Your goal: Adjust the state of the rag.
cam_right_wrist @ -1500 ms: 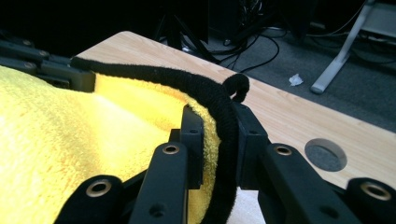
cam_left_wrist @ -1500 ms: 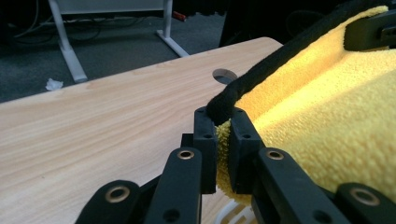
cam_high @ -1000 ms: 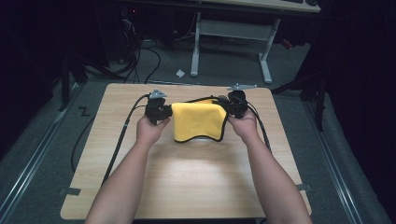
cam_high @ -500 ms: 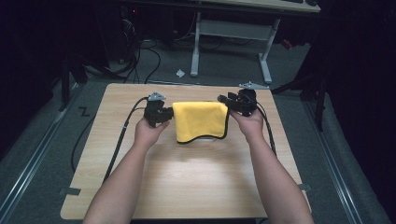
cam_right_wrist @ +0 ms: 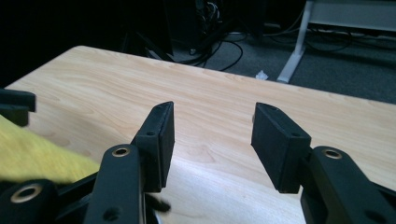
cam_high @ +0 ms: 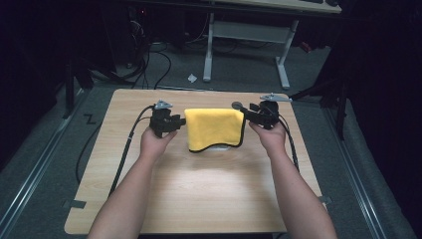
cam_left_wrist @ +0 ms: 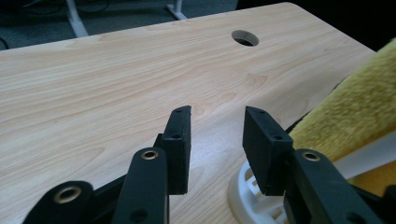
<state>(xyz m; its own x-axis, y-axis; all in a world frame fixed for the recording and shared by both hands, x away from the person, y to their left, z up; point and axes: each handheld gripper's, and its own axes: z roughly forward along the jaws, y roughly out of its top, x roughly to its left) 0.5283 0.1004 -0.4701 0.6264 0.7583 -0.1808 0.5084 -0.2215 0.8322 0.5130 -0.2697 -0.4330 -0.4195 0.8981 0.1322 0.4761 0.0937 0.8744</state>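
A yellow cloth (cam_high: 215,128) with a dark hem lies draped over a white object (cam_high: 219,148) at the back middle of the wooden table (cam_high: 199,194). My left gripper (cam_high: 181,121) stands just off the cloth's left edge, my right gripper (cam_high: 247,115) just off its right edge. Both have just been opening and nothing is between their jaws. In the left gripper view the open left gripper (cam_left_wrist: 218,114) hangs over bare wood, with the cloth (cam_left_wrist: 359,112) and a white ribbed base (cam_left_wrist: 243,198) at its right. The right gripper (cam_right_wrist: 215,111) is open, the cloth (cam_right_wrist: 37,156) at its left.
A round cable hole (cam_left_wrist: 244,37) sits in the tabletop near the cloth's far right corner. Black cables trail from both grippers over the table. Behind the table stand white desk legs (cam_high: 283,64), floor cables and a paper scrap (cam_high: 191,78).
Both grippers have opened and let go of the cloth's side edges. The right hand has drawn away to the right; the cloth has settled flatter over the white object.
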